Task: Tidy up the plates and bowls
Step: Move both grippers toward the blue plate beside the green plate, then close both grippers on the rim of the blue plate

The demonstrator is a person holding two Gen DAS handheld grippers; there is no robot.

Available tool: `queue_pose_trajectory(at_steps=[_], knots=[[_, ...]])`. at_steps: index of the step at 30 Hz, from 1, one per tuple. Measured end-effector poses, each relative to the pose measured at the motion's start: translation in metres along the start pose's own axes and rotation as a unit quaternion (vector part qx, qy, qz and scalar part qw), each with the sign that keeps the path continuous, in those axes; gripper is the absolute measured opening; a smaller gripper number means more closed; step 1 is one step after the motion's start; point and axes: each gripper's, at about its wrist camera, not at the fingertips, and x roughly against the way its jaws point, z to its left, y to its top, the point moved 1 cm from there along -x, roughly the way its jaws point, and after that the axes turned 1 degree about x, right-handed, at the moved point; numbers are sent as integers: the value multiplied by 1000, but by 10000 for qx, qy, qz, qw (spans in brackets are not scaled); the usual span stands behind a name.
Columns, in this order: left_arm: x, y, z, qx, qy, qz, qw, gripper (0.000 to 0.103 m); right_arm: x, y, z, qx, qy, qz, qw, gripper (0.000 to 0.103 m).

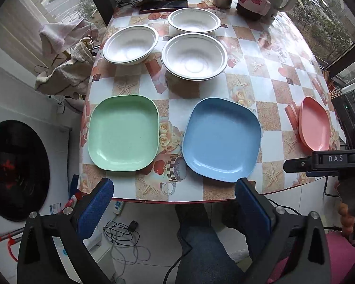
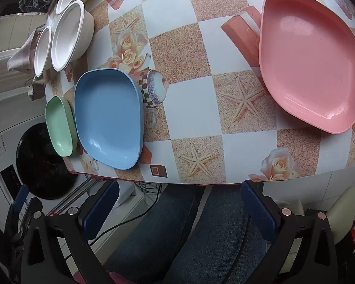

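Plates lie in a row along the near edge of the table (image 1: 260, 54): the green plate (image 1: 124, 132) left of the blue plate (image 1: 221, 138), apart from it, and the pink plate (image 2: 310, 59) well apart to the blue plate's right, close to the table's right edge. Three white bowls (image 1: 194, 55) sit beyond the blue plate, close together, none nested.

The plates look like stiff, light plastic with smooth, glossy faces, so they would likely slide on the oilcloth instead of lifting if pushed. Each has a low raised rim; the near rim, pinched top and bottom, seems the only sound hold. The bowls look thin-walled and light, perhaps moulded fibre, with a rolled lip to pinch; squeezing hard might flex them.

The left hand-held gripper (image 1: 175, 201) hangs off the near table edge below the blue plate, jaws wide apart and empty. The right hand-held gripper (image 2: 179, 203) is likewise spread wide, holding nothing, off the edge between the blue and pink plates.
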Motion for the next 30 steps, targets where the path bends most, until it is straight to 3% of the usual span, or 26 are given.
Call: queue_pose_trajectory(at_steps=[7, 10, 12, 18, 22, 26, 30], knots=[[-55, 35, -8, -879, 319, 290, 9952, 103, -37, 19, 32, 156, -862, -574, 9945, 103], [-75, 46, -19, -1293, 494, 397, 9896, 103, -49, 22, 38, 328, -1149, -618, 9909, 103], [-84, 51, -27, -1388, 408, 425, 9886, 103, -52, 20, 38, 421, -1331, -672, 9879, 103], [-107, 58, -45, -1534, 291, 481, 9866, 103, -39, 15, 3, 169, -1687, -803, 9823, 103], [-122, 61, -49, -1427, 192, 592, 9878, 103, -24, 15, -24, -59, -1598, -846, 9835, 103], [-135, 59, -49, -1220, 182, 670, 9901, 103, -10, 25, -30, 102, -1271, -863, 9881, 103], [-152, 51, -46, -871, 51, 881, 9923, 103, -8, 36, -15, 507, -1396, -870, 9851, 103]])
